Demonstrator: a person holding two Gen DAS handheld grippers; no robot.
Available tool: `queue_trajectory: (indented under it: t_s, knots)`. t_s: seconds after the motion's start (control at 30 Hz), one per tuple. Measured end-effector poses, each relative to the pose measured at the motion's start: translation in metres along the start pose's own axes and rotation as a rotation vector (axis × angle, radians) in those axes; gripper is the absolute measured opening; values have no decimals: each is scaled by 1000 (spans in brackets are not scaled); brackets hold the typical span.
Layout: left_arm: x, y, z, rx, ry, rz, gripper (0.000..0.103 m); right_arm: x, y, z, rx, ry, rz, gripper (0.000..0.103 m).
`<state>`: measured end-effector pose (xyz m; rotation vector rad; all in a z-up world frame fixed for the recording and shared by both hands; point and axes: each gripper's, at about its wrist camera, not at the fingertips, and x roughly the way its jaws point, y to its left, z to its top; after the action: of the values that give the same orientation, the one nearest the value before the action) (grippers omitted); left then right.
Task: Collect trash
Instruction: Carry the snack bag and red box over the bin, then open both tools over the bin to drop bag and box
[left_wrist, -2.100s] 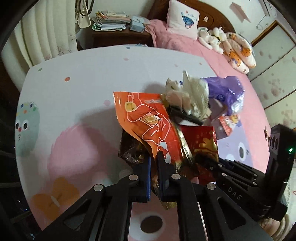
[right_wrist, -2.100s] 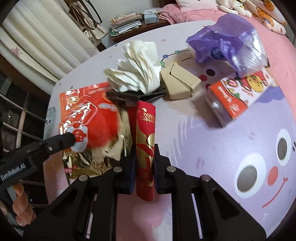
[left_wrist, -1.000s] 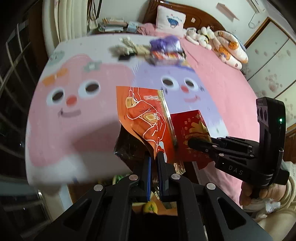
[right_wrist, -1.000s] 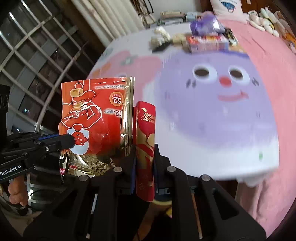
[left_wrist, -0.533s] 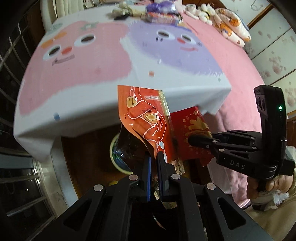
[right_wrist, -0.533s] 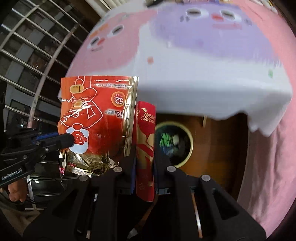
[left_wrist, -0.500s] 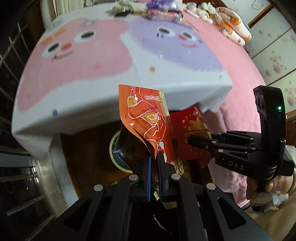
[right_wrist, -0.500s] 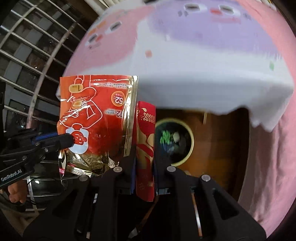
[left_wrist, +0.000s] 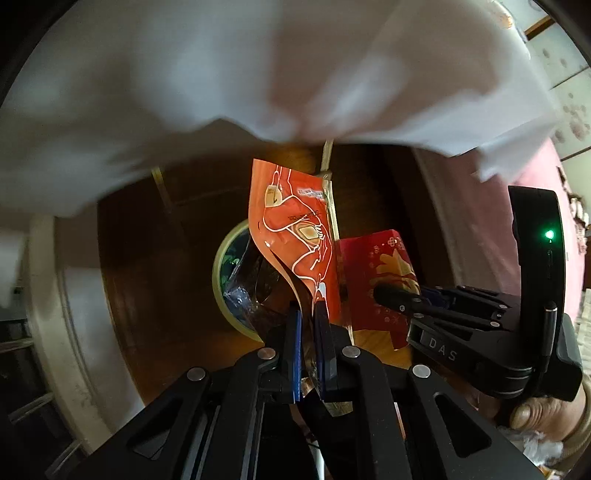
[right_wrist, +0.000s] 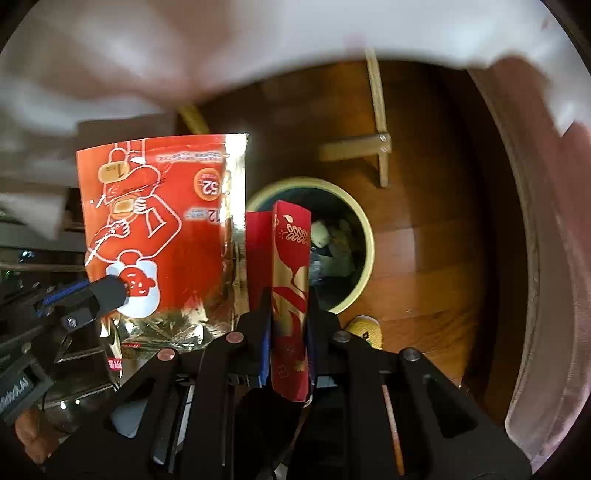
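My left gripper (left_wrist: 309, 317) is shut on an orange-red foil snack pouch (left_wrist: 295, 236), held upright with some clear crinkled wrapper beside it. The same pouch (right_wrist: 159, 229) shows at the left of the right wrist view, pinched by the left gripper (right_wrist: 114, 290). My right gripper (right_wrist: 290, 299) is shut on a red and gold paper packet (right_wrist: 290, 280), which also appears in the left wrist view as the red packet (left_wrist: 376, 273). Below both stands a round bin with a pale yellow rim (right_wrist: 364, 236) holding some rubbish; its rim (left_wrist: 221, 258) is partly hidden behind the pouch.
The white tablecloth edge (left_wrist: 258, 92) hangs overhead across the top of both views. Dark wooden floor (right_wrist: 424, 258) surrounds the bin, with pale wooden table legs (right_wrist: 376, 103) behind it. A yellow slipper (right_wrist: 364, 326) lies near the bin. Pink bedding (right_wrist: 546, 221) borders the right.
Both grippers have dropped from above the table to below its edge, still holding their packets. The tabletop has left view; the bin and floor now fill the middle.
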<state>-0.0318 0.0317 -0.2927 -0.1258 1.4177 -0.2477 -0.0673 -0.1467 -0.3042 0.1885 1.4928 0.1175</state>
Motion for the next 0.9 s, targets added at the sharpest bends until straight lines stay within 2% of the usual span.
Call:
queue_trajectory:
  t_s: [0.17,0.33,0.5,0.6,0.63,0.7,0.77,0.83,0.87,0.9]
  knots:
    - [55,15,-3,-30,33,13,6,52,-15,3,35,16,-86,13]
    - [86,20,-5,-34,37,33,6,90,-19,3,48,41,-135,13]
    - [109,18,2,-32,60,61,7,109,-11,3,43,58,-129,14]
    - [126,18,1,-32,79,81,10,112,-10,4,42,59,-118,19]
    - [131,14,0,-35,82,86,13,116,-8,6,43,60,-107,20]
    - [138,17,1,-36,84,97,17,114,-4,7,38,48,-103,38]
    - [139,19,3,-35,83,105,23,114,-1,8,27,33,-101,49]
    - [138,21,2,-41,77,97,43,110,3,8,14,20,-107,49]
    - [139,24,1,-44,72,91,48,111,4,9,11,18,-108,49]
    - [139,26,-1,-45,68,90,57,110,5,10,7,14,-109,50]
